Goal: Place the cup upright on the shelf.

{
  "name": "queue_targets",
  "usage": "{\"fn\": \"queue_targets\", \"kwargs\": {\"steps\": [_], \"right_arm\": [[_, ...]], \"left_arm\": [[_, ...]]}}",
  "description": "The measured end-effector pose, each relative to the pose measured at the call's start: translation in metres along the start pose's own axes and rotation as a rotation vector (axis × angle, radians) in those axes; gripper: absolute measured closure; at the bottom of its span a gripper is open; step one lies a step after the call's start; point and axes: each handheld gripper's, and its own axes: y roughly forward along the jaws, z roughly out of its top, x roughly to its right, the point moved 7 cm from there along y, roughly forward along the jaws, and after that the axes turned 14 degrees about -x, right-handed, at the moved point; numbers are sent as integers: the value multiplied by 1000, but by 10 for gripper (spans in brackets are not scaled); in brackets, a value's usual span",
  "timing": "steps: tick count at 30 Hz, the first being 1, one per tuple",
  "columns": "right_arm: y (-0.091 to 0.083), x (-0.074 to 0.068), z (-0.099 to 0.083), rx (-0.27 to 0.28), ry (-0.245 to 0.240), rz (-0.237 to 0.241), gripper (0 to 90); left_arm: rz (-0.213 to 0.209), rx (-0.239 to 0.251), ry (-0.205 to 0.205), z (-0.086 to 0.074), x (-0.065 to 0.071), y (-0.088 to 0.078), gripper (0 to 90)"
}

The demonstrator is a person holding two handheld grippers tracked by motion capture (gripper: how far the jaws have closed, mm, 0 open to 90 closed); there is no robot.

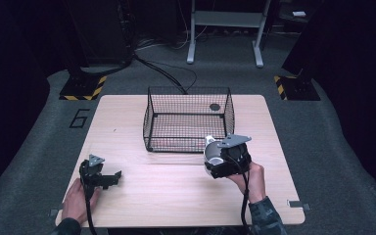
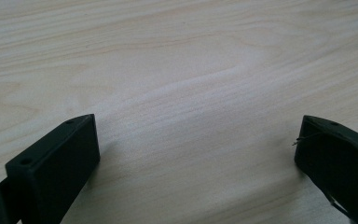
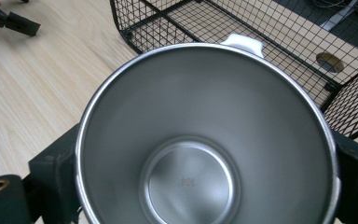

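Cup (image 3: 205, 140): steel, clamped between my right gripper (image 1: 223, 157) jaws, mouth facing the camera.
Handling: I judge it light, rigid, slippery; squeeze the walls.
Basket (image 3: 307, 70): just beyond the cup.
Left gripper (image 1: 100, 175): wide open, empty, resting well apart.

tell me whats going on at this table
A person holds a gripper in each hand. The right gripper is shut on a steel cup, holding it just in front of the wire basket, which looks empty. The cup is empty too, with a white handle on its far side. The left gripper sits open over bare table near the front left, holding nothing.
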Motion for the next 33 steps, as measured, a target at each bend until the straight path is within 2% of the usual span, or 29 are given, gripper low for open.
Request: {"fn": "queue_targets", "kwargs": {"steps": [1,3,6,7,9,11,14,16,17,19,21,22,23,26,33], "right_arm": [[0,0,2,9,5,-4,60],[-1,2,4,10,-15,-4,60],[-2,3,9,21,-4,-5,61],[-3,3,9,8,-3,-5,61],[-3,5,13,23,-20,-3,61],[-4,4,15,18,-7,1,60],[-3,7,19,18,-22,1,60],[-4,7,22,17,-6,8,61],[-5,10,24,13,-25,8,61],[-6,11,29,28,-17,4,61],[-9,13,33,33,-31,0,61],[-10,13,34,33,-26,1,61],[-12,15,37,36,-37,4,61],[-13,18,45,54,-21,8,61],[-16,28,69,65,-32,19,61]], "left_arm": [[0,0,0,0,0,0,0],[0,0,-1,0,0,0,0],[0,0,0,0,0,0,0],[0,0,0,0,0,0,0],[0,0,0,0,0,0,0],[0,0,0,0,0,0,0],[0,0,0,0,0,0,0],[0,0,0,0,0,0,0],[0,1,0,0,0,0,0],[-1,-6,2,0,0,0,0],[-6,-14,5,-1,0,-1,0],[-1,3,-1,0,0,0,0],[-5,-12,4,-1,0,-1,0],[0,0,0,0,0,0,0],[0,0,0,0,0,0,0]]}}
